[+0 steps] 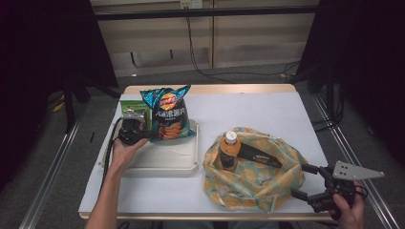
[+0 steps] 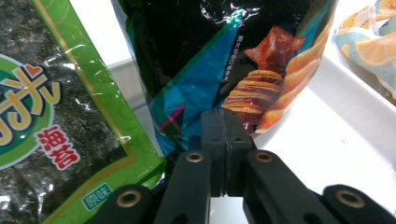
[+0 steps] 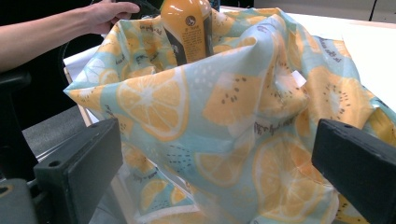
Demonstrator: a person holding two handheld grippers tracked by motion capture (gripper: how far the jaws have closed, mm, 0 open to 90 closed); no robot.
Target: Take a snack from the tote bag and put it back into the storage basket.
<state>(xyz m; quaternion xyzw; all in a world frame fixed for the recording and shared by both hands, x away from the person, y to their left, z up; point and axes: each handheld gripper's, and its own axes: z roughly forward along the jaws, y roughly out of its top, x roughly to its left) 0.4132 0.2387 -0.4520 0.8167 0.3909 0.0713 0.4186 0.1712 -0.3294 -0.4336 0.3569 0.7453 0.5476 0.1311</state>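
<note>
L gripper (image 1: 136,131) centre-left of high view, jaws clamped on lower edge of chip bag (image 1: 168,114), bag upright on white tray (image 1: 162,160) beside seaweed pack (image 2: 42,116). R gripper (image 1: 313,183) lower right, jaws wide apart, just beside fruit-print tote (image 1: 253,183). Bottle (image 1: 228,150) plus dark box already inside. Tip: lift chip bag straight, keep grip light, avoid crushing; R should pinch tote rim, hold mouth open.

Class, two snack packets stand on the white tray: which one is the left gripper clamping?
The blue crisp bag: the left gripper is shut on its bottom edge. The green seaweed packet stands beside it, outside the jaws.
</note>
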